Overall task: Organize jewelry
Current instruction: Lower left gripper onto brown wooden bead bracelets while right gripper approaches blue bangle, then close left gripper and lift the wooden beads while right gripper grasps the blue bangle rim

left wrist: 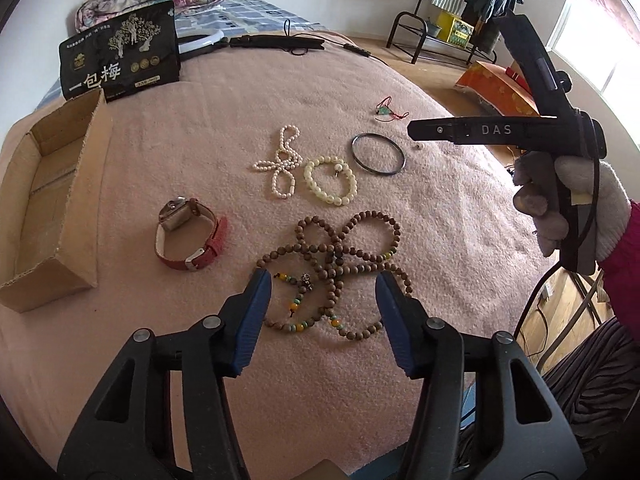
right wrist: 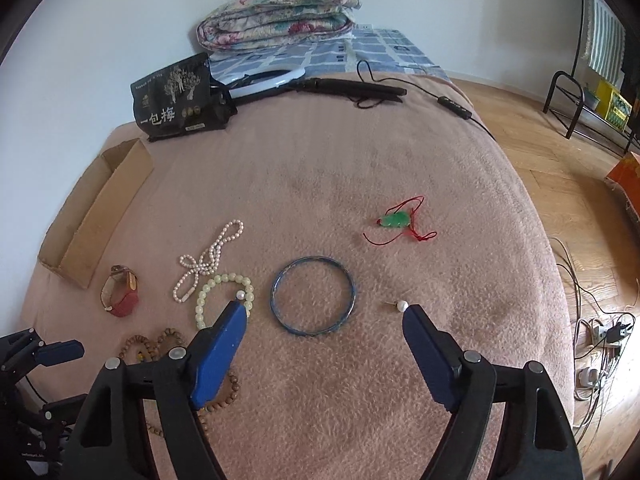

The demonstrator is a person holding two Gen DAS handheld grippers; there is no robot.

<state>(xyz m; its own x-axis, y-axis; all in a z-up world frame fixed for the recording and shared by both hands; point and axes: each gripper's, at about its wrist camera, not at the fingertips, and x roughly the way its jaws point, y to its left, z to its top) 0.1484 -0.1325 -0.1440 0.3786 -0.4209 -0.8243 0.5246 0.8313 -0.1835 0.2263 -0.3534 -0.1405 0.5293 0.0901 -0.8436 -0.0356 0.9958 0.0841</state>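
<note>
Nothing looks sorted yet. A shallow cardboard box (left wrist: 52, 184) lies at the left edge of a bed covered by a fuzzy pink blanket (right wrist: 320, 160), and what shows of its inside is bare. All the jewelry lies loose on the blanket, so the whole job seems to be left.

The left tool (left wrist: 322, 312) hovers with its blue ribbed pads spread wide, gripping nothing, just above a long strand of small brown wooden beads (left wrist: 340, 264) that loops over itself, with a few yellow and turquoise beads mixed in. The right tool (right wrist: 324, 320) is also spread wide and empty. A thin, rigid, dark blue bangle (right wrist: 313, 295) lies between its pads, farther out on the blanket.

To the left of the wooden beads lies a watch (left wrist: 188, 236) with a square pale face and a red leather strap, buckled into a loop. Beyond them lie a limp string of small white pearls (left wrist: 280, 164), twisted into loops, and a bracelet of larger, glossy, pale green round beads (left wrist: 330, 180). A small pearl stud (right wrist: 401, 305) lies just beside the right tool's right pad; a second one rests on the pale green bracelet. Farther off lies a green pendant (right wrist: 396, 220) on a thin red cord.

At the far end of the blanket stand a black snack bag (left wrist: 120, 56) and, behind it, a folded floral quilt (right wrist: 280, 12).
</note>
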